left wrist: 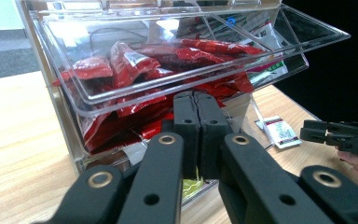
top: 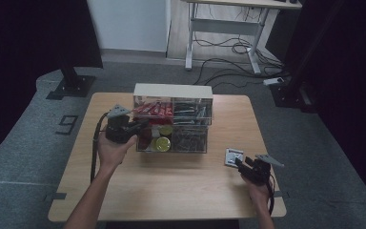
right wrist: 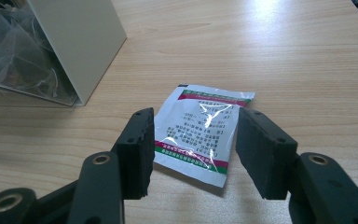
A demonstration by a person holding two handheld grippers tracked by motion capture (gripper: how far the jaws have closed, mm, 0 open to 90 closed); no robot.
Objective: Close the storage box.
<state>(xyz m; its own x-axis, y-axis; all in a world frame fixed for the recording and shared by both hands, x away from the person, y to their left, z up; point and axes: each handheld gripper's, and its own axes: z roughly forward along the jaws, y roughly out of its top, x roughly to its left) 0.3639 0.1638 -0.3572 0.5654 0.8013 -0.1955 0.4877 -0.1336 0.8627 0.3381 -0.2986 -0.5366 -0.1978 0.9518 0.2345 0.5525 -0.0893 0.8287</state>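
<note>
Left hand-held gripper [left wrist: 196, 105]: jaws together, at front of clear bin [top: 172, 125] w/ tilted-open top drawer [left wrist: 186, 60] holding red packets [left wrist: 126, 63]. Bin: mid desk [top: 171, 186], far side. White sachet [right wrist: 200, 131]: flat on desk, right of bin. Right hand-held gripper [right wrist: 193, 151]: jaws apart, either side of sachet's near end, not clamped.

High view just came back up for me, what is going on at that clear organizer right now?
A person works with both grippers. The left gripper, jaws shut, is pressed against the front of the clear organizer, at the bin of red packets. The right gripper is open, jaws on either side of a white sachet lying flat on the table, not yet gripping it.
</note>
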